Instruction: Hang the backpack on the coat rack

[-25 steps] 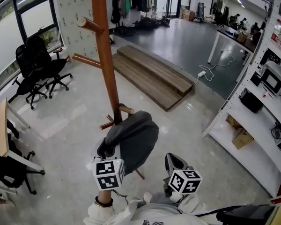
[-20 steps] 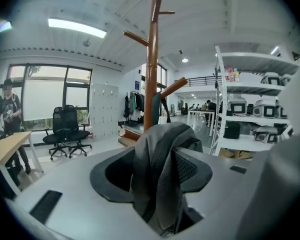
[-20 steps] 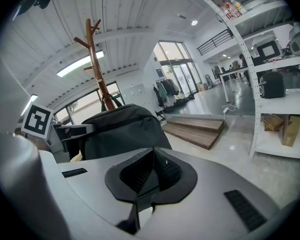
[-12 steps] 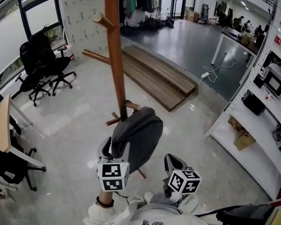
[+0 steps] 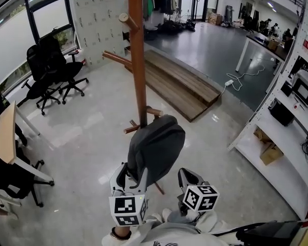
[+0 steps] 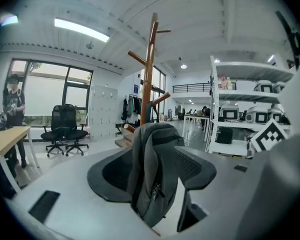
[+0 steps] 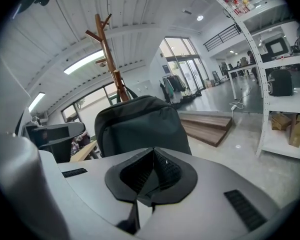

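The grey backpack [image 5: 156, 146] hangs on the coat rack [image 5: 138, 60]. Its top sits at a short low peg [image 5: 154, 111] on the pole, and its body hangs clear of the floor [image 5: 82, 137], on the near side of the pole.

Left gripper [image 5: 131, 172]: positioned at the near, lower edge of the backpack. Its jaws are opening and stand wide apart. In the left gripper view the backpack's zippered side [image 6: 152, 176] lies between the two pads, and neither pad presses on it.

Right gripper [image 5: 186, 174]: positioned just right of the backpack's lower end, apart from it. Its jaws are closed together with nothing between them [image 7: 152, 156]. The backpack [image 7: 140, 126] is ahead of its tips.

Surroundings:
- A low wooden platform [image 5: 177, 83] lies on the floor beyond the rack, to the far right.
- Two black office chairs [image 5: 54, 70] stand at the far left, by the windows.
- A desk [image 5: 4, 137] stands at the left edge.
- A white shelving unit [image 5: 277, 137] runs along the right side, with a cardboard box [image 5: 271, 152] on its lowest shelf.
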Demonstrator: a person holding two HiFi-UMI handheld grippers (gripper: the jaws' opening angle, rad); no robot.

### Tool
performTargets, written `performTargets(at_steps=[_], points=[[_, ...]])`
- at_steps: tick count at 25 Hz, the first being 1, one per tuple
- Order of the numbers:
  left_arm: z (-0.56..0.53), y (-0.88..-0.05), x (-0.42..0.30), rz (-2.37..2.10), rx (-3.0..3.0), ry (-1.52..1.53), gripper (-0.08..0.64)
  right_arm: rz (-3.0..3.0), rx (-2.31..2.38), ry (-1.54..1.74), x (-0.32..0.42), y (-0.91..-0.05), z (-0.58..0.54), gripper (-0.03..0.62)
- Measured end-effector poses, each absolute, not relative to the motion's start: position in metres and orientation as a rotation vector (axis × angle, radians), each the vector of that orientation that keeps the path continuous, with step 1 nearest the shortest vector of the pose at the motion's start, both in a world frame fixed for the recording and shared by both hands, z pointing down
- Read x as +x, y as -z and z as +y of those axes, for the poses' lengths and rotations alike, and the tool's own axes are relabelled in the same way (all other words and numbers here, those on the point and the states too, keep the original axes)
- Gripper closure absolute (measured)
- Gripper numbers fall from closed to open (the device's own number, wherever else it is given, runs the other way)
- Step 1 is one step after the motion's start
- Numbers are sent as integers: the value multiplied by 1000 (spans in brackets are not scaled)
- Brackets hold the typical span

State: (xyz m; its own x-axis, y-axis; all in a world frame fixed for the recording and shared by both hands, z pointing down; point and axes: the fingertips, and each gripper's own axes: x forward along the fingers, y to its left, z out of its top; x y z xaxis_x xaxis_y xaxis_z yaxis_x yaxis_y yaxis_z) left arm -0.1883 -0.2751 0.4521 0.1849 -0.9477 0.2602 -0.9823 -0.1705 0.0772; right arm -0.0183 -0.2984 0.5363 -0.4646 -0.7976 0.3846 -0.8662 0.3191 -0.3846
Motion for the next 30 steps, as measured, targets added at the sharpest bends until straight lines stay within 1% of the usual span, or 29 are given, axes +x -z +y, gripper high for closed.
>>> performTargets(at_steps=[2, 3, 4, 7, 9, 10, 16, 30], points=[[-263, -457, -182, -1836, 2228, -165, 312, -2459, 1530, -832, -26, -537, -294, 580], [-257, -462, -180, -1826, 2214, -147, 328, -2464, 1519, -829, -30, -537, -292, 580], [-252, -468, -179, -1816, 2196, -138, 356, -2469, 1509, -826, -34, -539, -289, 580], [-240, -487, -173, -1788, 2149, -133, 488, -2489, 1472, -810, -45, -542, -279, 580], [-236, -494, -169, -1761, 2140, -116, 536, -2511, 1445, -776, -51, -541, -275, 580], [-237, -495, -168, -1748, 2140, -99, 547, -2524, 1434, -753, -54, -539, -275, 580], [-236, -482, -161, -1772, 2147, -48, 557, -2581, 1390, -622, -56, -521, -272, 580], [-213, -476, -115, -1872, 2046, -11, 557, -2661, 1259, -541, -28, -505, -239, 580]])
